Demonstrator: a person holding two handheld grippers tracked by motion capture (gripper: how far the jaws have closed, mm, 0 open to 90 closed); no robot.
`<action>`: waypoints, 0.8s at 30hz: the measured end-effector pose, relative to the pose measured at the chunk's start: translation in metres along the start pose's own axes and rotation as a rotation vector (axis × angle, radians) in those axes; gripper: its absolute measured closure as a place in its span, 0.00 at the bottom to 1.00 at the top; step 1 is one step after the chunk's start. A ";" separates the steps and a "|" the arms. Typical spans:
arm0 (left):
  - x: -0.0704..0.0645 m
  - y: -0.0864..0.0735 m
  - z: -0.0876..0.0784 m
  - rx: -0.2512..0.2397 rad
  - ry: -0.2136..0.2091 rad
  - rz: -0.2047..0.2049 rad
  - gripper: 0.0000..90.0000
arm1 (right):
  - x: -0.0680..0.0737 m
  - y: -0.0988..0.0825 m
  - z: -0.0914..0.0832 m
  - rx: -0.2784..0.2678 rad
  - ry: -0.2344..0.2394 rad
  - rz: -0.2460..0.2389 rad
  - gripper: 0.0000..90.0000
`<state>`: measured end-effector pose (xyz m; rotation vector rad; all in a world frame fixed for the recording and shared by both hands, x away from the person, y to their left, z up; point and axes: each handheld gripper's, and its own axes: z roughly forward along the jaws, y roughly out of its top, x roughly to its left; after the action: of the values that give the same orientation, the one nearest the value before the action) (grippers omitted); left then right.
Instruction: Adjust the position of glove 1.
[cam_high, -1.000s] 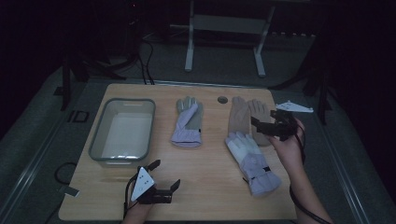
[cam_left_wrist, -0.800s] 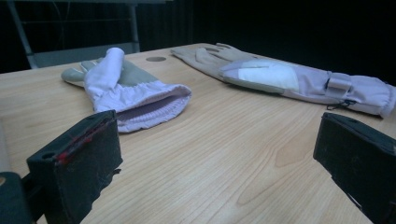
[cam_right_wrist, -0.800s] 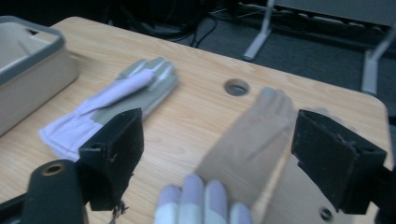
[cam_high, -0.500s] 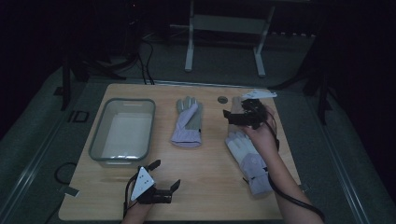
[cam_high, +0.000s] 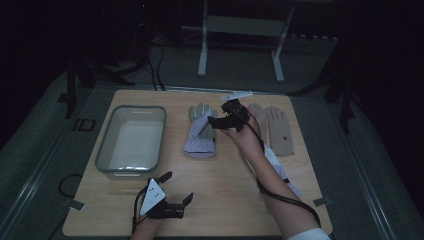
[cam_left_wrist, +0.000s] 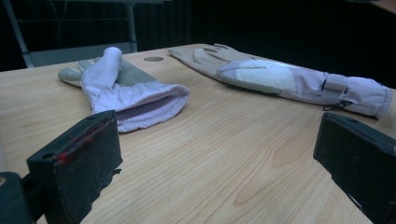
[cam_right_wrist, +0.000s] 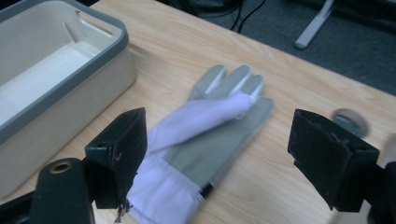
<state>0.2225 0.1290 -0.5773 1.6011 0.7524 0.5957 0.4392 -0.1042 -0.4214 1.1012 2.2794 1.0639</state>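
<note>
A grey-and-lavender glove (cam_high: 200, 132) lies mid-table, fingers pointing away, its thumb folded over the palm (cam_right_wrist: 205, 140). My right gripper (cam_high: 216, 121) hovers just right of its fingers, pointing left at it. Its jaws stand wide (cam_right_wrist: 224, 140) and have just been closing a little. They grip nothing, and the glove lies below them. My left gripper (cam_high: 177, 186) rests low near the table's front edge, open (cam_left_wrist: 219, 154) and with nothing between its jaws. At the right lie a tan glove (cam_high: 277, 130) and a lavender glove (cam_high: 275, 160), the latter partly under the right forearm.
A grey-rimmed white bin (cam_high: 102, 150) stands at the table's left, close to the middle glove (cam_right_wrist: 93, 51). A small round disc (cam_right_wrist: 348, 121) sits in the tabletop beyond the glove. A metal stand (cam_high: 202, 45) rises behind the table.
The right gripper has swept left, from over the tan glove at the right to beside the middle glove. The left gripper has stayed put.
</note>
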 end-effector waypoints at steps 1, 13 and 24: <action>0.000 0.000 0.000 -0.002 0.000 -0.004 0.01 | 0.003 0.002 0.006 0.005 0.006 0.005 0.22; 0.001 0.000 0.000 -0.003 0.000 -0.016 0.01 | 0.016 0.004 0.071 0.091 0.005 0.085 0.32; 0.002 0.002 -0.002 -0.031 0.014 -0.028 0.01 | 0.011 -0.015 0.123 0.162 -0.080 0.186 0.32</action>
<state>0.2222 0.1314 -0.5746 1.5572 0.7713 0.5958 0.5007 -0.0443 -0.5108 1.4181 2.2662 0.8955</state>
